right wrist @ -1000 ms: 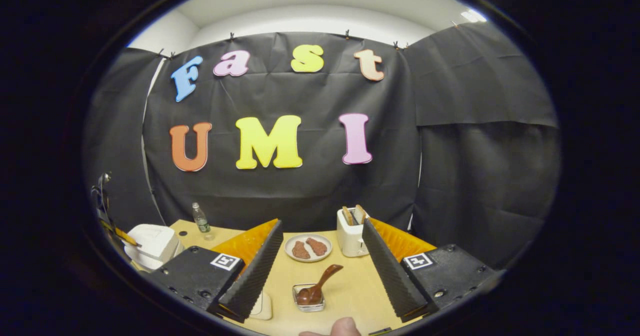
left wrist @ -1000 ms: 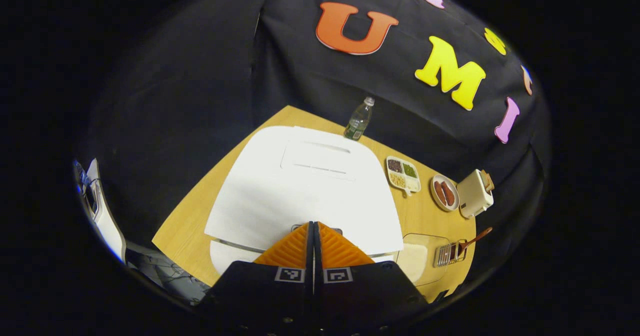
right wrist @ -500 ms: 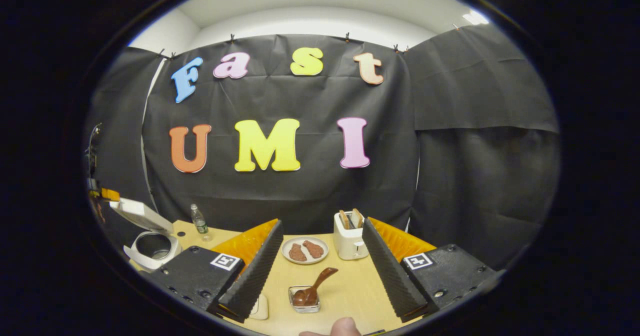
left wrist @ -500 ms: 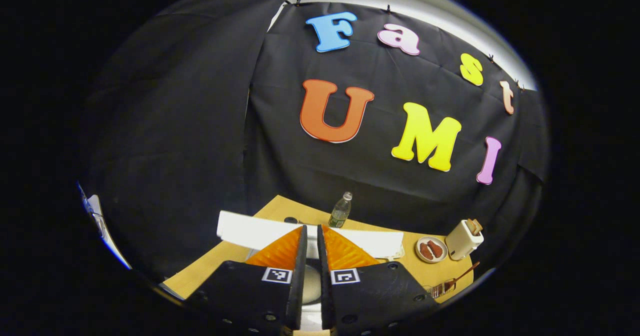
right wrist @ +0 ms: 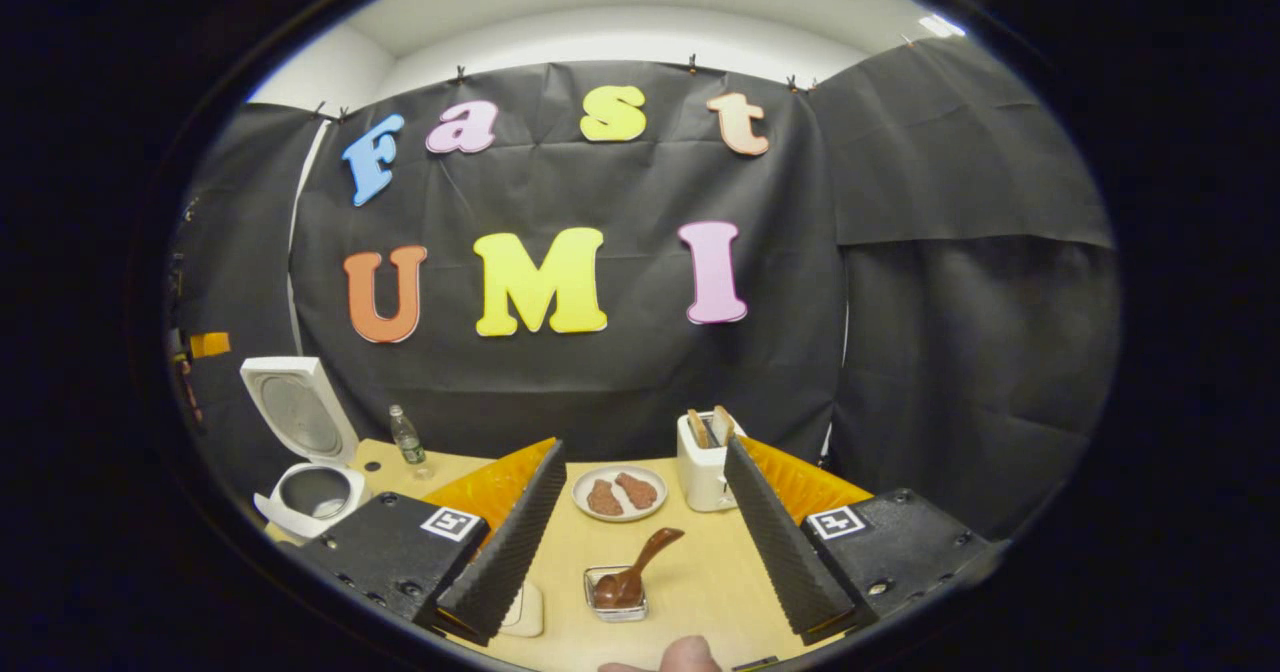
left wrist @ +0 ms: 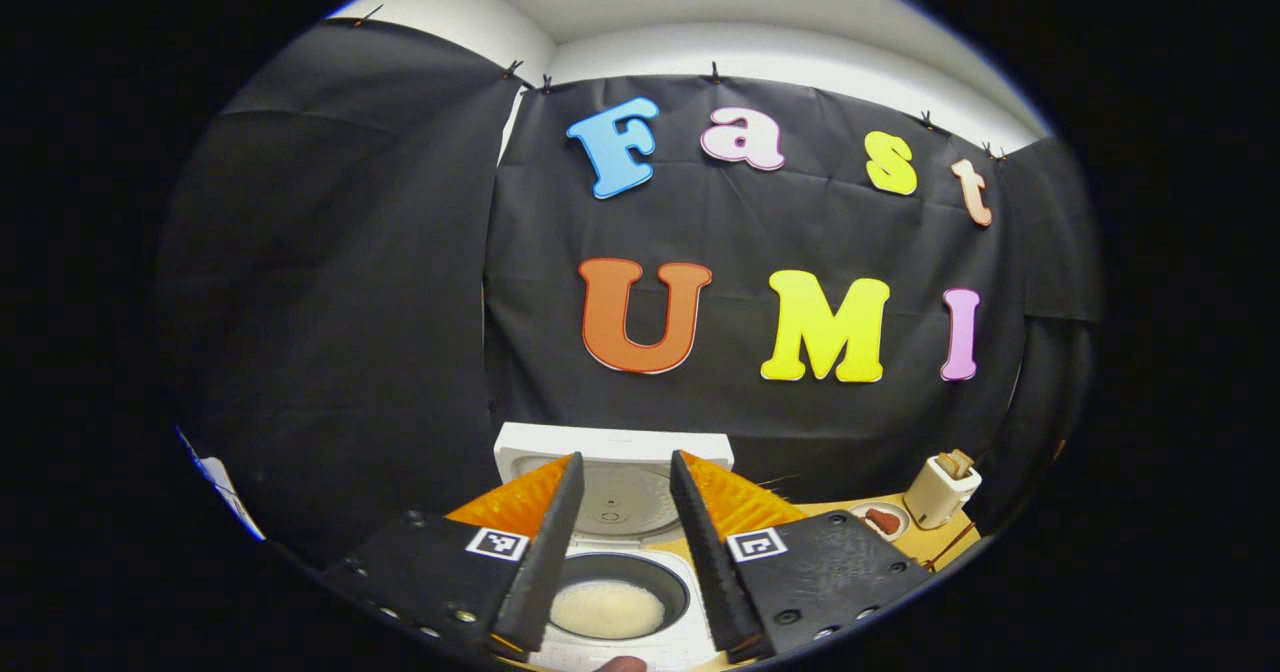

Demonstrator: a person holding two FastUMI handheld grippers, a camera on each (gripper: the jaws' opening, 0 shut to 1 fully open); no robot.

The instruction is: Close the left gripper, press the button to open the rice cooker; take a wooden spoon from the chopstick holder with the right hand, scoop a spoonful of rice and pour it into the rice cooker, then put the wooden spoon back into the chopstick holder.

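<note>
The wooden table (right wrist: pixel 700 582) carries a white rice cooker (right wrist: pixel 305 492) at its far left end, lid (right wrist: pixel 298 407) standing upright and the dark inner pot exposed; in the left gripper view a pale mound lies in the pot (left wrist: pixel 610 607) — whether rice or a reflection is hard to tell. The left gripper (left wrist: pixel 620 552) hovers just above that opening, fingers parted and gripping nothing. The right gripper (right wrist: pixel 640 527) is spread wide and empty over the table, framing the chopstick holder (right wrist: pixel 617 597), a small container with the wooden spoon (right wrist: pixel 640 567) leaning out of it, handle tilted right. A white toaster (right wrist: pixel 703 462) holds two slices; beside it a plate (right wrist: pixel 620 493) bears two brown pieces. A bottle (right wrist: pixel 406 439) stands near the cooker. A fingertip (right wrist: pixel 690 655) is cut off at the bottom edge.
</note>
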